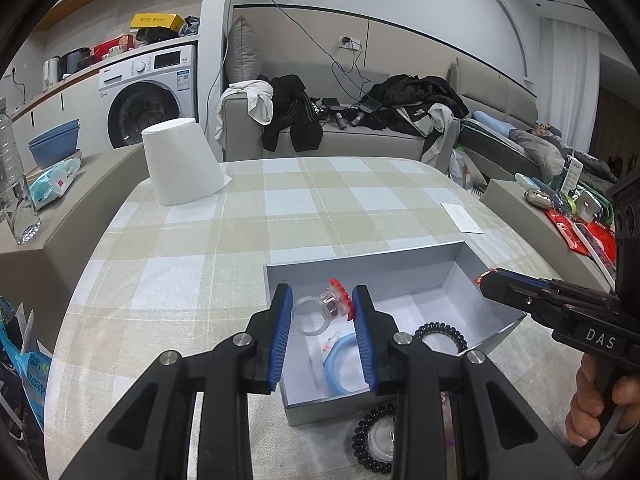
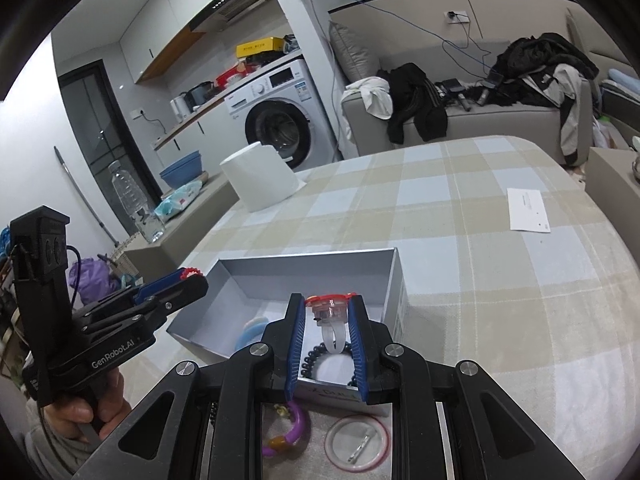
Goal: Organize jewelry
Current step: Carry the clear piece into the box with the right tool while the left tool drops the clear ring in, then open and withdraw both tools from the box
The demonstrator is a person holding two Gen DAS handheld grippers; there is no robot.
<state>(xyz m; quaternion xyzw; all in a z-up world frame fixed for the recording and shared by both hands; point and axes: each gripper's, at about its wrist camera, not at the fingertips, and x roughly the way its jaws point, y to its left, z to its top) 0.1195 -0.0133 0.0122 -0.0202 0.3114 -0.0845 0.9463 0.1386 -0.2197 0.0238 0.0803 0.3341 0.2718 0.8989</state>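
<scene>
A grey open box (image 1: 360,266) (image 2: 320,262) sits on the checked tablecloth. My left gripper (image 1: 322,300) is shut on a clear ring with a red-rimmed top (image 1: 330,306), held over the box. My right gripper (image 2: 329,312) is shut on a similar clear ring with a red top (image 2: 330,308) above the box's near wall. Inside the box lie a light blue bangle (image 1: 340,364) (image 2: 250,330) and a black coil hair tie (image 1: 440,334). A black bead bracelet (image 1: 370,444), a purple bangle (image 2: 290,432) and a round clear badge (image 2: 356,442) lie outside, in front of the box.
An upturned white paper cup (image 1: 180,162) (image 2: 260,176) stands at the table's far left. A white card (image 1: 462,218) (image 2: 528,210) lies at the far right. A water bottle (image 1: 14,184) stands on the side ledge to the left.
</scene>
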